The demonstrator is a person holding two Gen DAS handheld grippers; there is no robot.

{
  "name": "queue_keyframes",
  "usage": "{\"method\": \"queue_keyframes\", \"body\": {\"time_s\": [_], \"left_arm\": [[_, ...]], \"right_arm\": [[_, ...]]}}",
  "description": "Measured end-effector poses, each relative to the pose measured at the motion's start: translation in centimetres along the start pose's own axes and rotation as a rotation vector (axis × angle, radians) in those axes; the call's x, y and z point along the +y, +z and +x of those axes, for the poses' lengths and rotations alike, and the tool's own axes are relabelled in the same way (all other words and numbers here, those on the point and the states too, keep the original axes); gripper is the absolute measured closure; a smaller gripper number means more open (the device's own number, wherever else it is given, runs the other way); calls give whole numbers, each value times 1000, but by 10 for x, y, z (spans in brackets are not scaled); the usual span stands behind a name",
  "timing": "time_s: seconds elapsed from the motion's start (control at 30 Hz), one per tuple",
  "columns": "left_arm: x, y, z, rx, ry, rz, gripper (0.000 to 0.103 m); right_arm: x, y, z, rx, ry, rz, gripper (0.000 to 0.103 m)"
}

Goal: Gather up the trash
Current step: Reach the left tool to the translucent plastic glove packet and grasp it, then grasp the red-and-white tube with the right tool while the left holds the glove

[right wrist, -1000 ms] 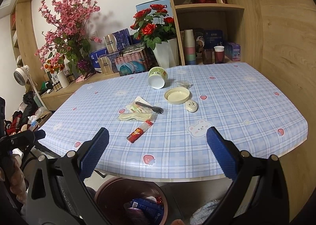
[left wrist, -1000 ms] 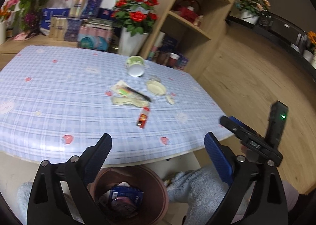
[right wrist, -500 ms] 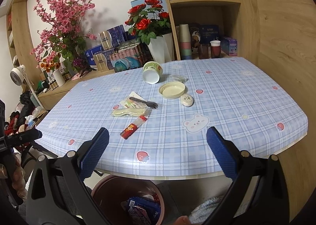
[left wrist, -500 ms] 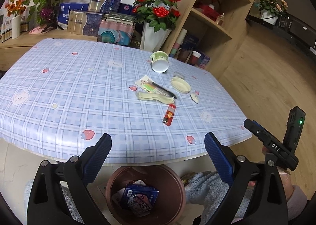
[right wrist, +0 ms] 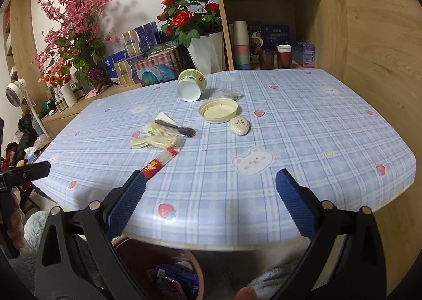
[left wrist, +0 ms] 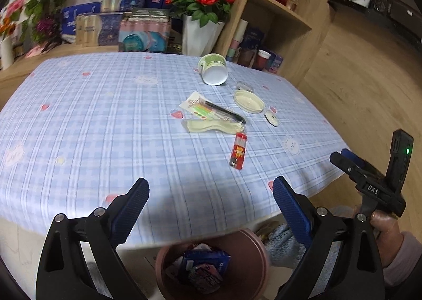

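Note:
Trash lies on the blue checked table [left wrist: 105, 120]: a tipped green-white cup [left wrist: 213, 69] [right wrist: 190, 85], a round cream lid [left wrist: 248, 101] [right wrist: 217, 110], a small oval packet [left wrist: 271, 118] [right wrist: 239, 126], a black fork on wrappers [left wrist: 216, 116] [right wrist: 161, 136], and a red sachet [left wrist: 238, 150] [right wrist: 159, 163]. A brown bin [left wrist: 211, 265] [right wrist: 168, 271] with wrappers inside stands under the near edge. My left gripper [left wrist: 209, 207] and right gripper [right wrist: 209, 199] are both open and empty, above the near table edge.
A white vase of red roses [right wrist: 195, 36], boxes and pink blossoms stand behind the table. A wooden shelf unit [right wrist: 277, 23] with cups is at the back right. The right gripper also shows in the left wrist view [left wrist: 369, 181].
Both grippers have moved forward over the near table edge toward the trash. The bin has slid lower in both views. Both grippers stay open.

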State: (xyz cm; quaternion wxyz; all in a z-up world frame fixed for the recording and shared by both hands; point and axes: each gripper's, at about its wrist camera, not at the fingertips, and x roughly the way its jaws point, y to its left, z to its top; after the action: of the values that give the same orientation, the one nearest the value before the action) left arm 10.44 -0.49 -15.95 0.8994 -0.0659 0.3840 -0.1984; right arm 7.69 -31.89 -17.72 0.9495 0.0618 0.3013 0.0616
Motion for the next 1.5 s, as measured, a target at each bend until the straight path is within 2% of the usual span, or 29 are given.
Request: {"method": "queue_keyframes", "body": {"time_s": [0.13, 0.2, 0.3, 0.37, 0.5, 0.57, 0.7, 0.83, 0.87, 0.97, 1.0, 1.13, 1.27, 1.37, 1.5], "left_arm": [[-5, 21, 29, 1, 6, 106, 17], [-7, 32, 44, -8, 29, 159, 24], [-4, 53, 74, 19, -8, 210, 37], [-7, 66, 98, 47, -34, 275, 40], [-18, 76, 139, 120, -68, 422, 40], [-24, 78, 161, 156, -66, 498, 44], [-25, 81, 189, 202, -74, 553, 50], [-26, 77, 206, 256, -92, 587, 53], [-26, 76, 209, 271, -96, 590, 58], [-26, 76, 209, 297, -118, 576, 85], [-25, 76, 209, 302, -122, 570, 88], [-23, 71, 200, 295, -90, 538, 89], [-10, 65, 176, 254, -85, 396, 89], [3, 59, 150, 202, -103, 254, 89], [15, 40, 121, 142, -63, 145, 89]], "right_arm": [[-8, 13, 23, -5, -2, 25, 6], [-10, 18, 30, -9, 4, 39, 6], [-12, 24, 42, -9, 10, 42, 6], [-13, 27, 51, 3, 9, 35, 6], [-18, 31, 65, 33, -9, 52, 6], [-21, 35, 70, 40, -11, 71, 6], [-24, 38, 76, 51, -15, 79, 6], [-26, 38, 81, 68, -25, 71, 6], [-26, 38, 82, 73, -26, 73, 6], [-28, 35, 87, 102, -24, 96, 6], [-28, 33, 88, 108, -21, 104, 6], [-23, 29, 94, 140, 0, 114, 6], [-8, 22, 103, 189, 31, 93, 6], [9, 17, 114, 234, 95, 59, 6], [38, 13, 128, 281, 146, -3, 6]]}}
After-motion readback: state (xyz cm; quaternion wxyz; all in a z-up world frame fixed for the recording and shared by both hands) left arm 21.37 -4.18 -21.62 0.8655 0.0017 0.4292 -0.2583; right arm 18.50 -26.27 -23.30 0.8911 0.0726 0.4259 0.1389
